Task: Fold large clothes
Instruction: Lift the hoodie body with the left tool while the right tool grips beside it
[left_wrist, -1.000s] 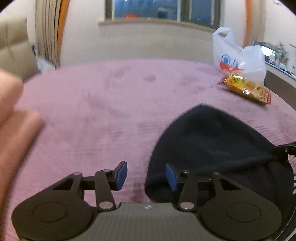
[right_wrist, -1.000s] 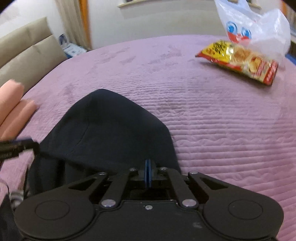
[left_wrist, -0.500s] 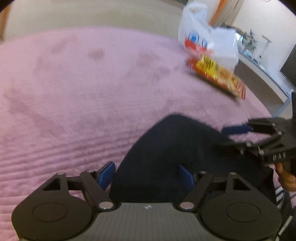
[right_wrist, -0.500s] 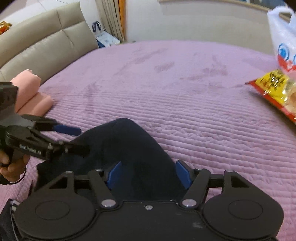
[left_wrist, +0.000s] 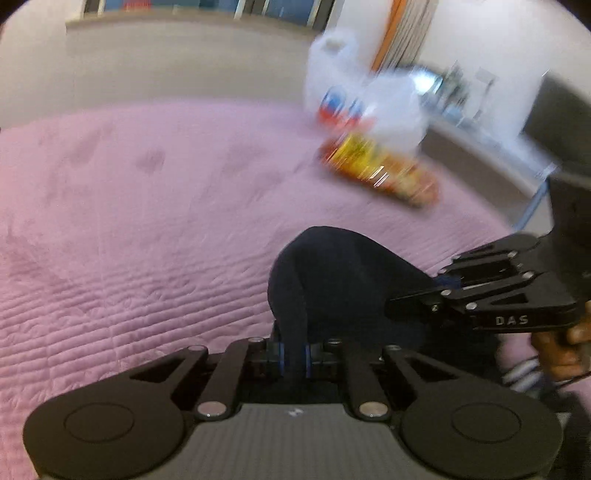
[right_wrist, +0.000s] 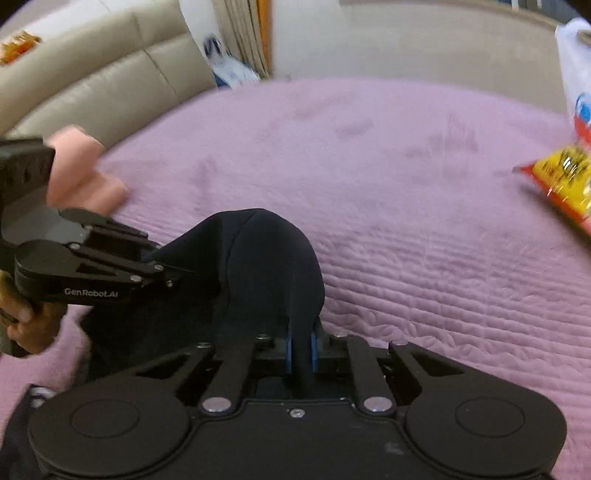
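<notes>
Both grippers have the dark garment (left_wrist: 343, 273) pinched, mid-fold!
Left gripper (left_wrist: 293, 360) and right gripper (right_wrist: 301, 352) each clamp cloth at bottom centre; next, probably carry it over evenly.

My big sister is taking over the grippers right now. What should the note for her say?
Left hand-held gripper: shut on a fold of the dark garment.
Right hand-held gripper: shut on another fold of the same garment.
The garment is bunched and raised off the purple bedspread between the two grippers. A snack packet and a white plastic bag lie farther back; a pink folded cloth sits near the headboard.
Done: both grips taken.
Left: probably spread the garment flat, fold it, set it down.
</notes>
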